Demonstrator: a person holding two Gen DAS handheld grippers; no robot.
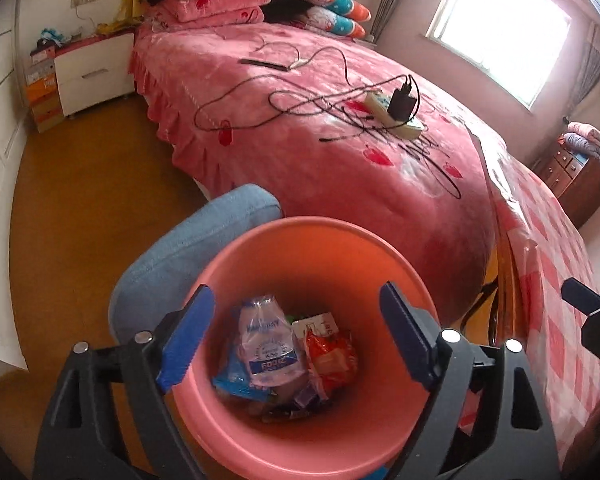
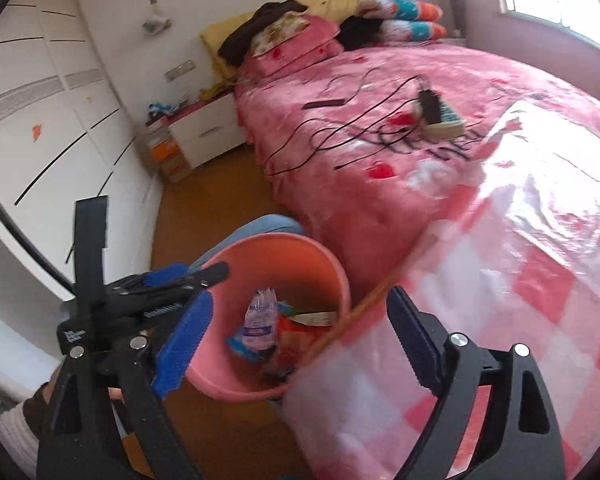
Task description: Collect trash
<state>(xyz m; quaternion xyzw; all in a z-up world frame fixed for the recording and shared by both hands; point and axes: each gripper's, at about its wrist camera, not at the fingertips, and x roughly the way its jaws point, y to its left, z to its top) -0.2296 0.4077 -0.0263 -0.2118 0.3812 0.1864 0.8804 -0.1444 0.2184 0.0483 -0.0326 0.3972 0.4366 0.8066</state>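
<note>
Both grippers, left (image 1: 296,336) and right (image 2: 300,340), spread wide, empty; left over pink bin (image 1: 300,444) of trash (image 1: 272,354)

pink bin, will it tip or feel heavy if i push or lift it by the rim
The bin likely lifts light: only wrappers and a crushed bottle sit at its bottom. It looks like stiff plastic, so the rim should hold its shape. Being tall and nearly empty, it may tip if pushed high.
</note>
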